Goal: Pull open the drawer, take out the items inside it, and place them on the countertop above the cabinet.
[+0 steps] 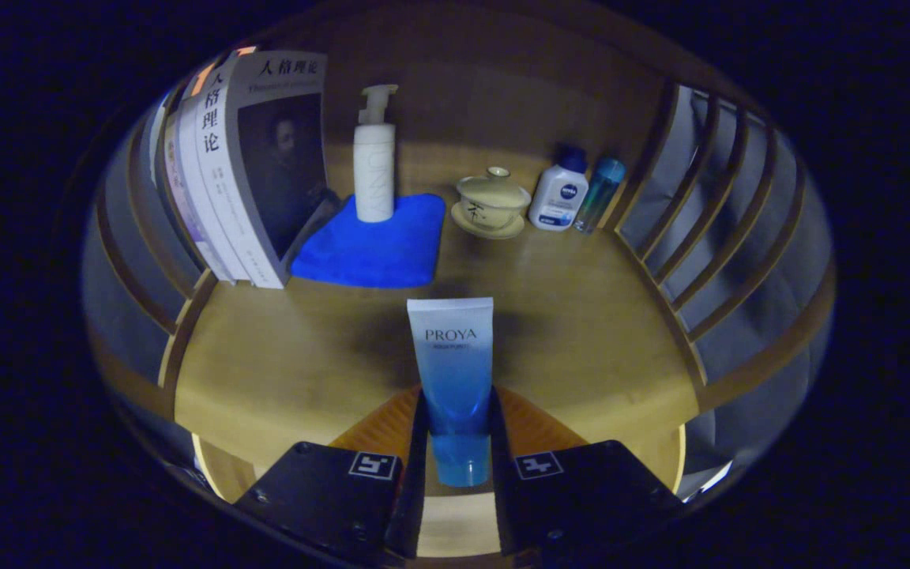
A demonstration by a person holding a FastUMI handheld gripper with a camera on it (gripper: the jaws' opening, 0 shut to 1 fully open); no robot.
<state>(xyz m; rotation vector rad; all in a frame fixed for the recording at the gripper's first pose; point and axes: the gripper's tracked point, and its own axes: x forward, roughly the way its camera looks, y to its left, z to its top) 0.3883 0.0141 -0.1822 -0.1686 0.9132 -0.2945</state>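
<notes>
Cosmetic tube (452,371) is being held upright, cap down, clamped between the two fingers of the claw (459,442), over the wooden counter (581,332). Beyond it, a white pump bottle (374,158) is standing on a folded blue cloth (376,245), just beside leaning books (242,166). A lidded teacup (492,201), a white lotion bottle (559,194) and a teal bottle (599,194) are lined up near the slatted rail (708,229).
</notes>
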